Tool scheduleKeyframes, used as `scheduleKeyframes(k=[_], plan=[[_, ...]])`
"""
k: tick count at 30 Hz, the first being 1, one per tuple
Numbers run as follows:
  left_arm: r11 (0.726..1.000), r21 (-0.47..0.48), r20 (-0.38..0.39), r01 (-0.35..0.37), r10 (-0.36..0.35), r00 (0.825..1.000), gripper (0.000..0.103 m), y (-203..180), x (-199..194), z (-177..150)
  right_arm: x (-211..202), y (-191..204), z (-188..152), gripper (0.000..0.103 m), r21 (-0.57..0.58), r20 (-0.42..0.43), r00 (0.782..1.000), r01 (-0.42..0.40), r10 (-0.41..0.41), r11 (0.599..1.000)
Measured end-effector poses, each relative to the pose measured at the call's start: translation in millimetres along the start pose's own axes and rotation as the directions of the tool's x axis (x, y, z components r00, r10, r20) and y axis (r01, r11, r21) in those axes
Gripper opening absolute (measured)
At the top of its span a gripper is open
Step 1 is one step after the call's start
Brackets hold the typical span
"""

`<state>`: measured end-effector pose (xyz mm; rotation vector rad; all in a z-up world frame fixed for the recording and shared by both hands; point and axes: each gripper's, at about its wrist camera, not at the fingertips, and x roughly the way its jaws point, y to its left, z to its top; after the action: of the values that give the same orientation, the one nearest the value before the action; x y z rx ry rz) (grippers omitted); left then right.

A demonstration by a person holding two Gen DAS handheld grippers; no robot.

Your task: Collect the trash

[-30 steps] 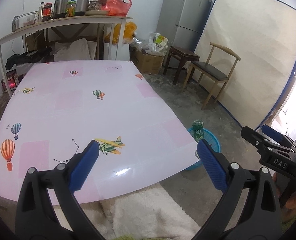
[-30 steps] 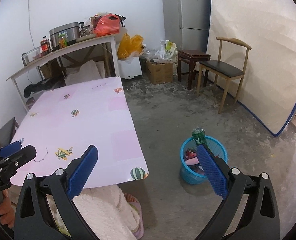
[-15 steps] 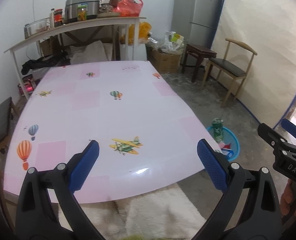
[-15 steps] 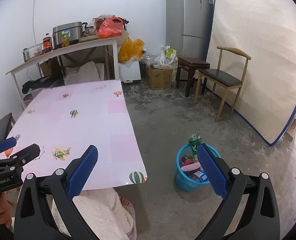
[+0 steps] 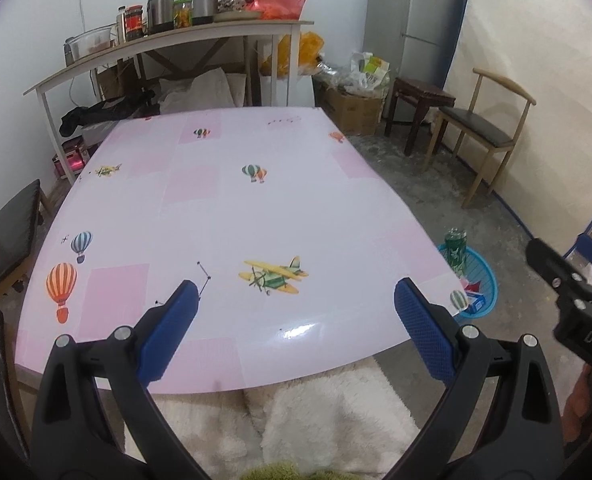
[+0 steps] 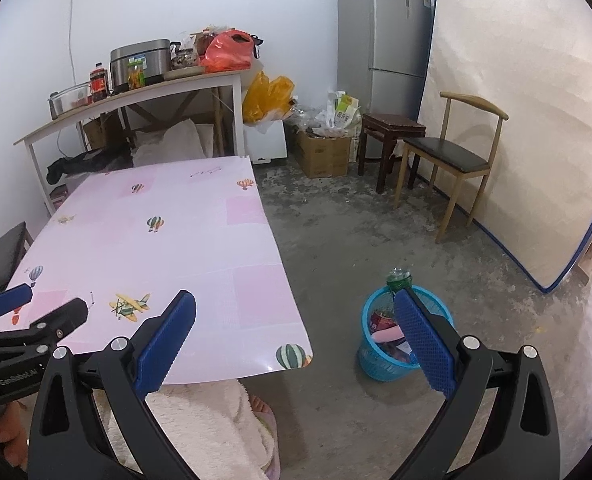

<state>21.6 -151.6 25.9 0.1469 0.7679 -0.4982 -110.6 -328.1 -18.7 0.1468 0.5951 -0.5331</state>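
A blue mesh basket [image 6: 370, 354] [image 5: 486, 280] stands on the concrete floor right of the pink table [image 5: 231, 216] [image 6: 155, 248]. A green bottle [image 6: 398, 278] [image 5: 455, 248] sticks up from it, beside a red can [image 6: 379, 319] and other wrappers. My left gripper [image 5: 296, 304] hangs open over the table's near edge, nothing between its blue pads. My right gripper [image 6: 296, 318] is open too, above the table's front right corner and the floor, with its right finger [image 6: 424, 344] in front of the basket. No loose trash shows on the tabletop.
A wooden chair [image 6: 452, 160] and dark stool [image 6: 392, 128] stand by the fridge [image 6: 380, 44] and leaning mattress [image 6: 528, 112]. A cluttered shelf table [image 6: 135, 96] lines the back wall. A black chair seat [image 5: 7, 240] sits left of the table. A white fluffy garment [image 5: 316, 412] lies below.
Both views have swung leftwards and pulled back a little; the table fills more of the left wrist view and the basket has slid right. Both grippers stayed open.
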Motion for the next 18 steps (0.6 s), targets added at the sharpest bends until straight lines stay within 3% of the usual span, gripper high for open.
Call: scheduleKeyframes(k=[9,18], plan=[[0.999,-0.004,0.021,-0.053,0.053,0.998,0.094,-5,-7,-3,-8,-14,-5,0.096,0.032,0.022,1.000,0.008,-0.009,0.999],[0.996,-0.027,0.004,-0.084,0.084,0.996,0.094,-6,-13,-11,-15,-10,-11,0.096,-0.011,-0.030,0.999,-0.018,0.018,1.000]])
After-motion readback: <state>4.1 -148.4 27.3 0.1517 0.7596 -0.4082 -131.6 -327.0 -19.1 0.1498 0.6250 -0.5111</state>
